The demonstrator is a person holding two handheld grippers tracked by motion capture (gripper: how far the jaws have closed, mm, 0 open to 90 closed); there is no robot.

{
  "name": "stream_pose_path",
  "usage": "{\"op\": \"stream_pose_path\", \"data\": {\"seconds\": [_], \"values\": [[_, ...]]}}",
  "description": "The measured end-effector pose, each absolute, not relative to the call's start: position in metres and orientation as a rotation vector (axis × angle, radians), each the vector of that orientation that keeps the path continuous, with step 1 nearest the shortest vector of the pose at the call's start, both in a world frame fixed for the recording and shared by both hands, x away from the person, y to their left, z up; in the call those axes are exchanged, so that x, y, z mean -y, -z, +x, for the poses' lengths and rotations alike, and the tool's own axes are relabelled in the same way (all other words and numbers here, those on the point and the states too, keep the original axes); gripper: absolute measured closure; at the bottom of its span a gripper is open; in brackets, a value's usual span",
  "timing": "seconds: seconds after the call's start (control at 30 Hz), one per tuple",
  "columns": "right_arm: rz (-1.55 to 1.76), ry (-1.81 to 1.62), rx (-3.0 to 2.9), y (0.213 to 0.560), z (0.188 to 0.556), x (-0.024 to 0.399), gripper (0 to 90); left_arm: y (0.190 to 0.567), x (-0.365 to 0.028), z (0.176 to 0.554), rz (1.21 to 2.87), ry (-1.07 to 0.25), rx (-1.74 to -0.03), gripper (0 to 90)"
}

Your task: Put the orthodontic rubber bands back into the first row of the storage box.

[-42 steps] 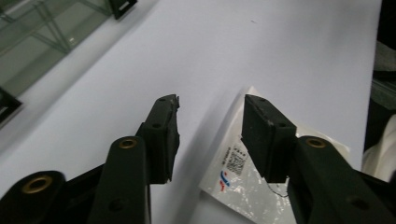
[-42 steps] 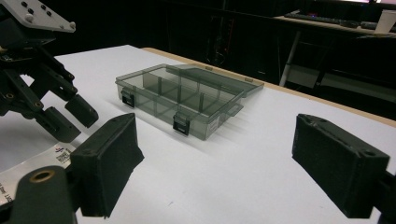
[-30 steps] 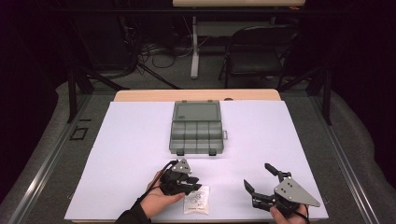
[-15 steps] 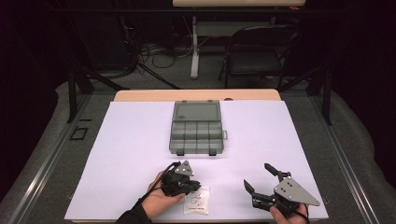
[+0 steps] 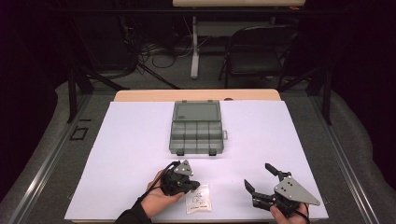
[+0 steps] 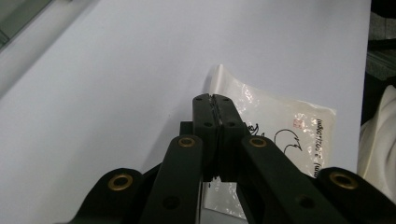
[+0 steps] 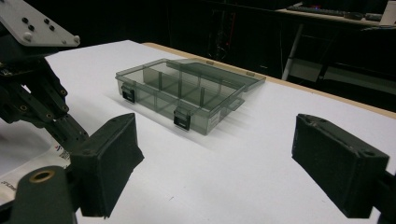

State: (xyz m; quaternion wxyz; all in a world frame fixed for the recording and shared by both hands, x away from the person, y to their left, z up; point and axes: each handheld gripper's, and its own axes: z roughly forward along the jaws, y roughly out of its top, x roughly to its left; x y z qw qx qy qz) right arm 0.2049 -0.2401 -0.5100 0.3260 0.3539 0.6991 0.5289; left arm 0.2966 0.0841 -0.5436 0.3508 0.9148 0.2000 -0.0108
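The left gripper (image 6: pixel 215 103) has just been closing; its fingers now pinch the edge of the small plastic bag (image 6: pixel 275 130), lying on the desk (image 5: pixel 140 140) in front of the box (image 5: pixel 197 128), so lifting seems possible. The right gripper (image 5: pixel 261 179) waits open.

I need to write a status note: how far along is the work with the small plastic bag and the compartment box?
Done: the left hand-held gripper has just closed on the small plastic bag's edge. In hand: the bag, not yet lifted off the white table. Left: the grey compartment box sits untouched, and the right hand-held gripper waits open.
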Motion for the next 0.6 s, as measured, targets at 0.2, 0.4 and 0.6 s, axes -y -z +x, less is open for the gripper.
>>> {"op": "stream_pose_path", "data": {"seconds": [0.2, 0.4, 0.6], "values": [[0.927, -1.387, -1.831, 0.510, 0.205, 0.240, 14.2, 0.531, -0.092, 0.294, 2.325, 0.011, -0.494, 89.7], [0.930, -1.395, -1.821, 0.510, 0.205, 0.240, 14.1, 0.515, -0.101, 0.287, 2.280, -0.022, -0.461, 89.7], [0.929, -1.393, -1.824, 0.510, 0.205, 0.240, 14.1, 0.500, -0.110, 0.283, 2.234, -0.063, -0.447, 89.7]]}}
